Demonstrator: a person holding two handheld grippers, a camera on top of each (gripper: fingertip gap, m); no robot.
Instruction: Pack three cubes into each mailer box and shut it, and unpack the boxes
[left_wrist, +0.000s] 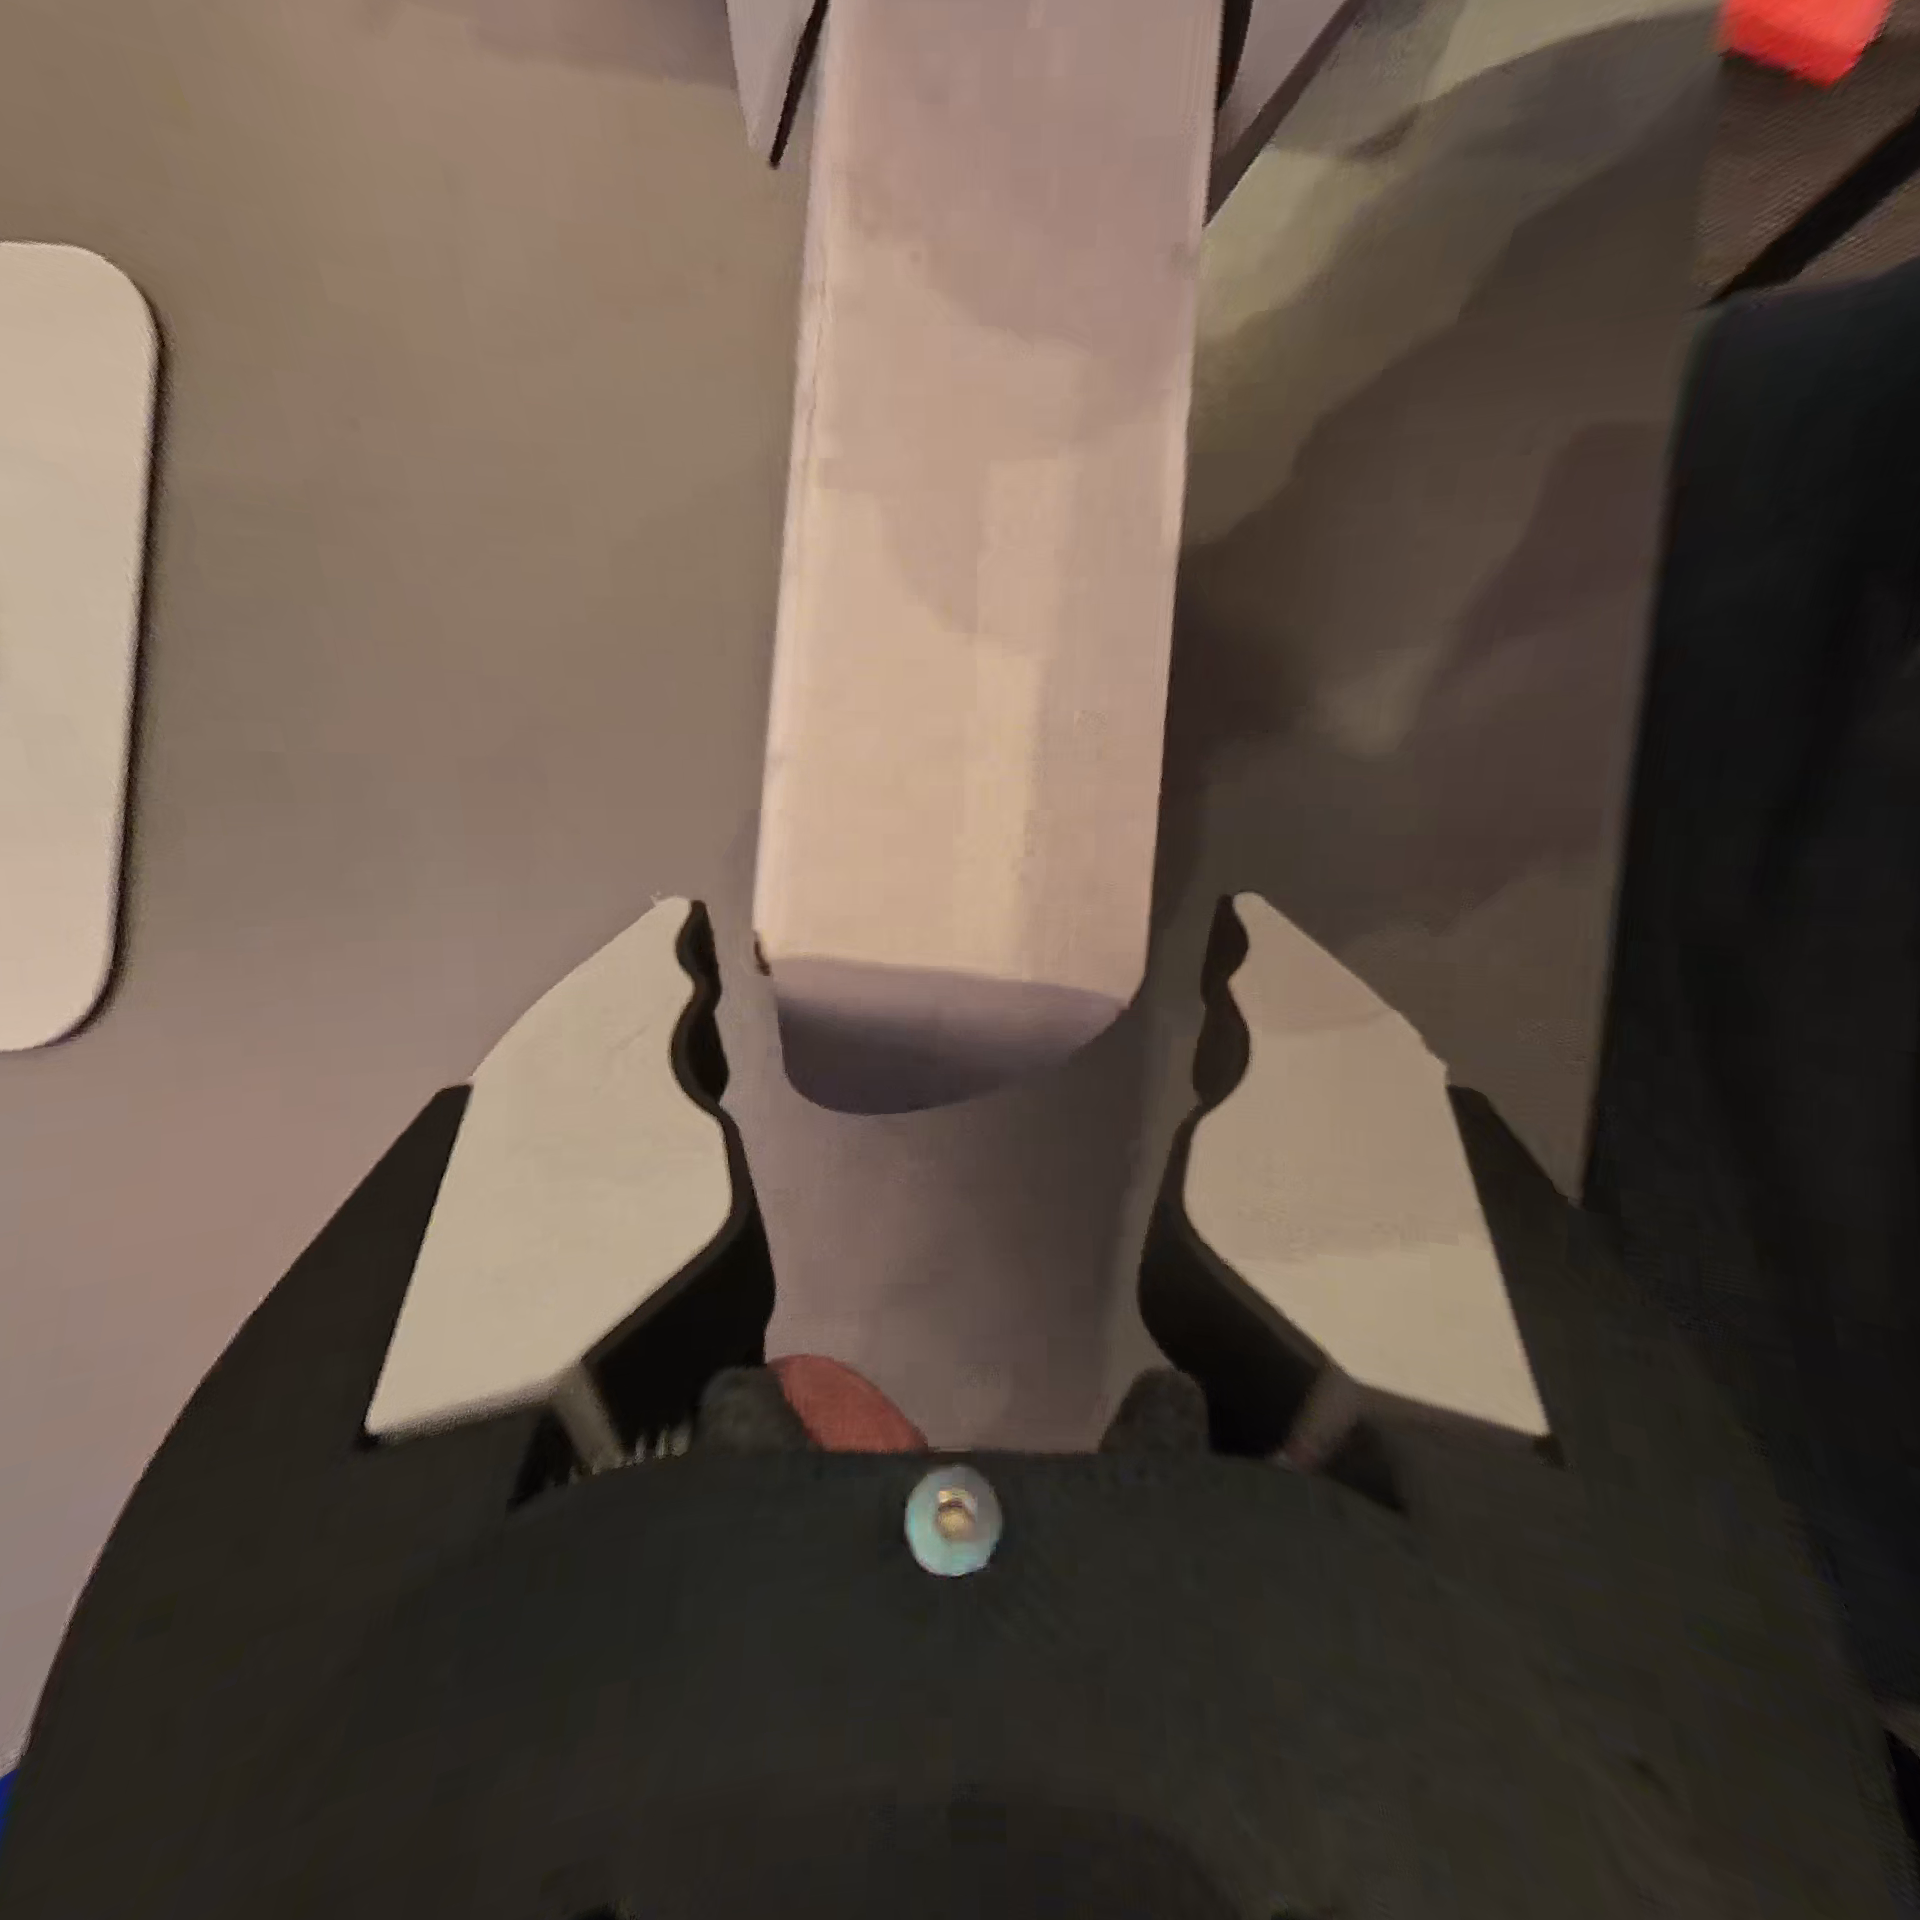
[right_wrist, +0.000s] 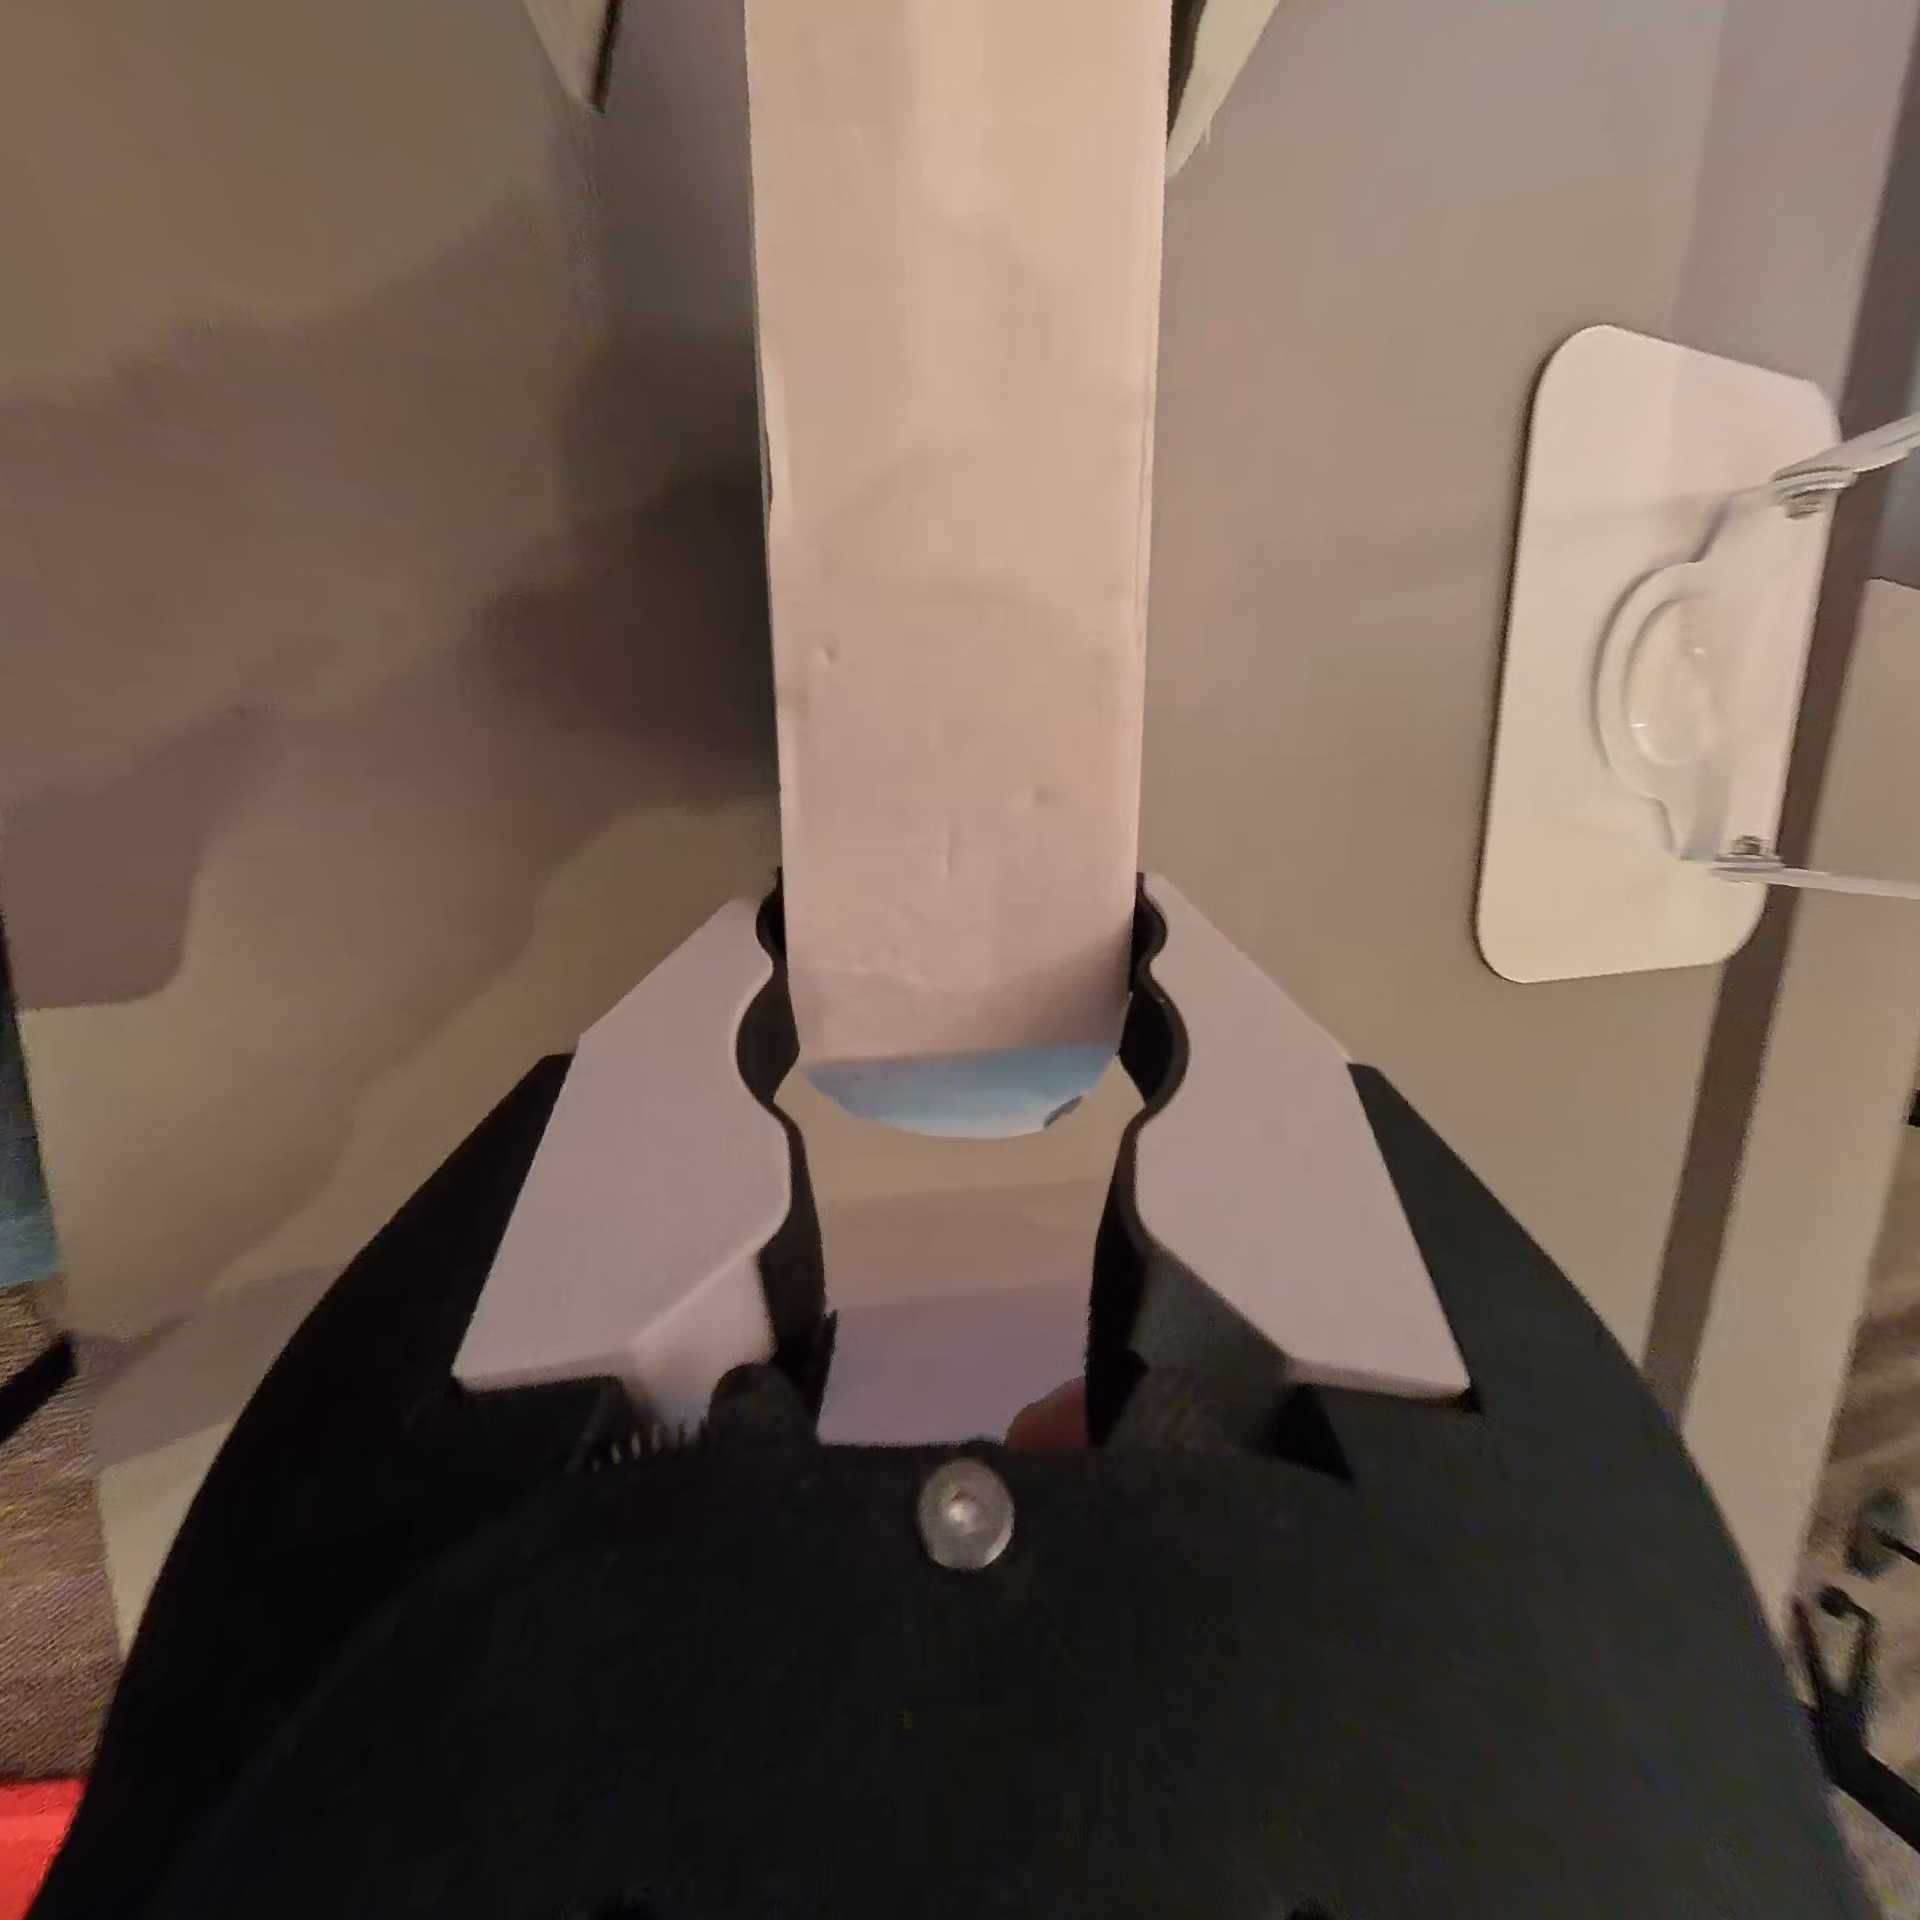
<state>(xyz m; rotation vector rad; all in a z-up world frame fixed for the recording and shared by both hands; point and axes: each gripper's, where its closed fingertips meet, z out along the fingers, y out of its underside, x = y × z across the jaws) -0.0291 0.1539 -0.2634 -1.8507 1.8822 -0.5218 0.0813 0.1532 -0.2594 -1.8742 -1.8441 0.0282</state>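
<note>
Both grippers are working on 1 pale white cardboard mailer box (right_wrist: 956, 499), seen end-on as a long strip. The right gripper (right_wrist: 956, 966) pinches the box edge between its narrow fingers. The left gripper (left_wrist: 961, 966) has wide fingers around the other edge, not touching. A red cube (left_wrist: 1797, 31) sits far off. This looks like handling the box; next, the left must squeeze in.

dim warm light; soft shadows; left view motion-blurred; wide-angle edge distortion.
</note>
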